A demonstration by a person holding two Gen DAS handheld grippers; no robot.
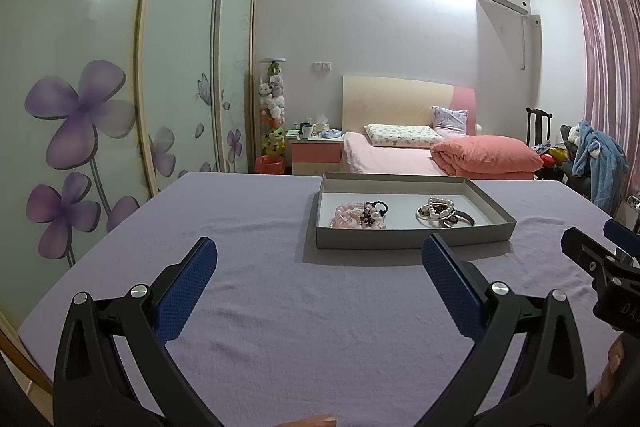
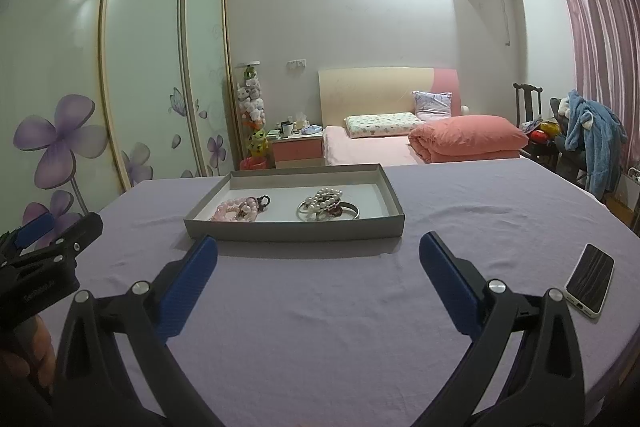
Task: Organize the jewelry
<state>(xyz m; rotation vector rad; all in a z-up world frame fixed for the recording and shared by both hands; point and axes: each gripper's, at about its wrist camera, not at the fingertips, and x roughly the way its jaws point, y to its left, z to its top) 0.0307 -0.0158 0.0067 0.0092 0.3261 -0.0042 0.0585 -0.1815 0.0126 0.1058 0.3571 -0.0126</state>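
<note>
A shallow grey tray (image 1: 412,237) (image 2: 296,230) stands on the purple-covered table. Inside, a pile of pink bead bracelets with a black hair tie (image 1: 358,215) (image 2: 240,209) lies at the left. A pile of white pearl bracelets on silver bangles (image 1: 442,211) (image 2: 326,206) lies at the right. My left gripper (image 1: 320,259) is open and empty, short of the tray's near wall. My right gripper (image 2: 318,255) is open and empty, just short of the tray. Each gripper shows at the edge of the other's view.
A phone (image 2: 590,285) lies face down on the table at the right. The purple tablecloth (image 1: 280,307) covers the whole table. Behind are a bed with a pink duvet (image 1: 484,155), a nightstand (image 1: 316,155), a sliding wardrobe (image 1: 80,107) and a chair with clothes (image 2: 588,143).
</note>
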